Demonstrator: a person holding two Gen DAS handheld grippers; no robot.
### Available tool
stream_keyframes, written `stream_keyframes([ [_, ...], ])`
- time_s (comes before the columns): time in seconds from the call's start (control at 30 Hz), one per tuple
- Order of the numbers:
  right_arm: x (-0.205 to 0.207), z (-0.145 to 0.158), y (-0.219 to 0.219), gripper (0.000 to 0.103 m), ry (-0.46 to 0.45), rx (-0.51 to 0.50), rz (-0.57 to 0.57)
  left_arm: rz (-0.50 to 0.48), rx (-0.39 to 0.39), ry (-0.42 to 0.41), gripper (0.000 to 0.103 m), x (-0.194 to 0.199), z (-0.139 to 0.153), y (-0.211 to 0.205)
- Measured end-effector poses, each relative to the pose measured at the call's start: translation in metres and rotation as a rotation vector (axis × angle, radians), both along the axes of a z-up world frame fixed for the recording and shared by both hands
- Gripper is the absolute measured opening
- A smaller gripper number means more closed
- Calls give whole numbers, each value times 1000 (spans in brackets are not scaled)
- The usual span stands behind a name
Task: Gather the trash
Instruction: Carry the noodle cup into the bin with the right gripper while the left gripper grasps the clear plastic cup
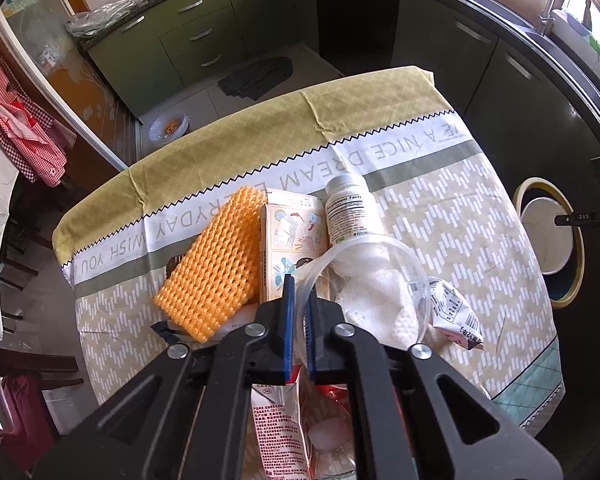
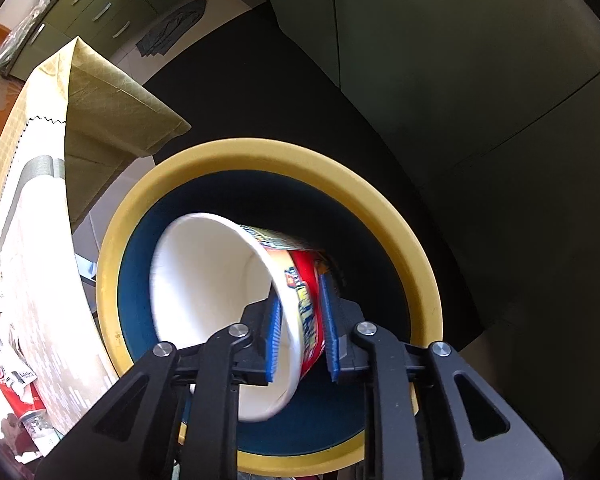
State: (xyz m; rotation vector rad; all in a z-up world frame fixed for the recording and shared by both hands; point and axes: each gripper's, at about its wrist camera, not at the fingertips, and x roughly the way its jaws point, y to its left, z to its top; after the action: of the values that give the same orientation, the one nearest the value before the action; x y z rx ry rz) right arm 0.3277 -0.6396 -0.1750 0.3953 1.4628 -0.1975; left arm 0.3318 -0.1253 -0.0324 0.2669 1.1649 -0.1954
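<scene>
A: Left gripper?

B: Its fingers are squeezing together on the rim of a clear plastic cup stuffed with white tissue. The cup is lying on the worktop among a white supplement bottle, an orange bumpy sponge, a printed carton and a crumpled wrapper.

A: Right gripper?

B: It is pointing down into the yellow-rimmed bin beside the worktop. Its fingers are standing partly apart around the wall of an instant noodle cup. One pad is inside, one outside; the cup is blurred, and whether the pads are pressing it cannot be told.

A: Where is the noodle cup?

B: It is tilting inside the bin's mouth.
</scene>
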Motion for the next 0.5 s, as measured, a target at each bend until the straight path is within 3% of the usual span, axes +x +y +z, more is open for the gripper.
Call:
stream_keyframes([
  [0.3, -9, 40, 9, 27, -101, 21, 15, -33, -28, -40, 5, -9, 23, -6],
  [0.5, -33, 70, 24, 27, -170, 2, 72, -106, -61, -52, 5, -23, 45, -34],
])
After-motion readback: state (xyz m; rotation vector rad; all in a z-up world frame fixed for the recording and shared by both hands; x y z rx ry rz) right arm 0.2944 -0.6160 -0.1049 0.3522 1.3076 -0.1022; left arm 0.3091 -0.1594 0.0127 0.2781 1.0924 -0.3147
